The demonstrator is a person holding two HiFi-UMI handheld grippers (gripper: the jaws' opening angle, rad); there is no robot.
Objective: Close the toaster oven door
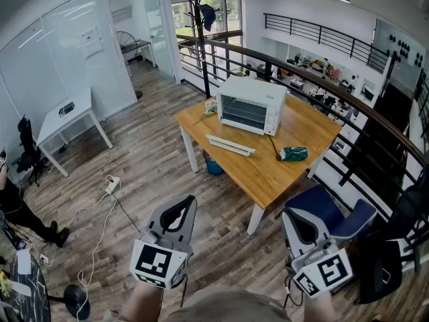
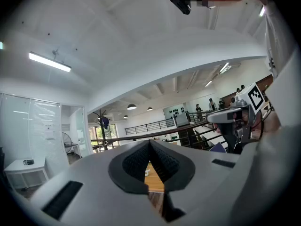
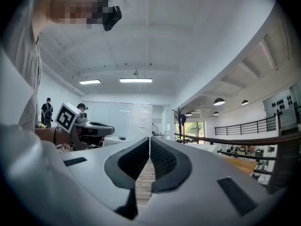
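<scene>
Person stands well back from the wooden table (image 1: pixel 268 173), a gripper in each hand, both held low and close to the body. Left gripper (image 1: pixel 182 210): jaws pressed together, ribbed pads meeting along a thin line, nothing between them; only a sliver of the tabletop shows through the gap below the pads in the left gripper view. Right gripper (image 1: pixel 299 228): jaws likewise together and empty, bare floorboards showing below its pads in the right gripper view. The two grippers are apart from each other and touch nothing. Toaster oven (image 1: pixel 251 104): white, sits at the far side of the table with its glass front facing the person, racks visible behind the glass. From this distance I cannot tell whether its door is fully up. A long white flat object (image 1: pixel 230 145) lies on the table in front of the oven, apart from it. A green packet (image 1: pixel 293 153) lies nearer the table's right edge, with a dark cord (image 1: pixel 273 146) running between it and the oven. Blue bin (image 1: pixel 214 167) under the table. Blue chair (image 1: pixel 330 213) just beside the right gripper. White desk (image 1: pixel 67 121) off to the left. Power strip (image 1: pixel 112 184) with its cable on the floor.
</scene>
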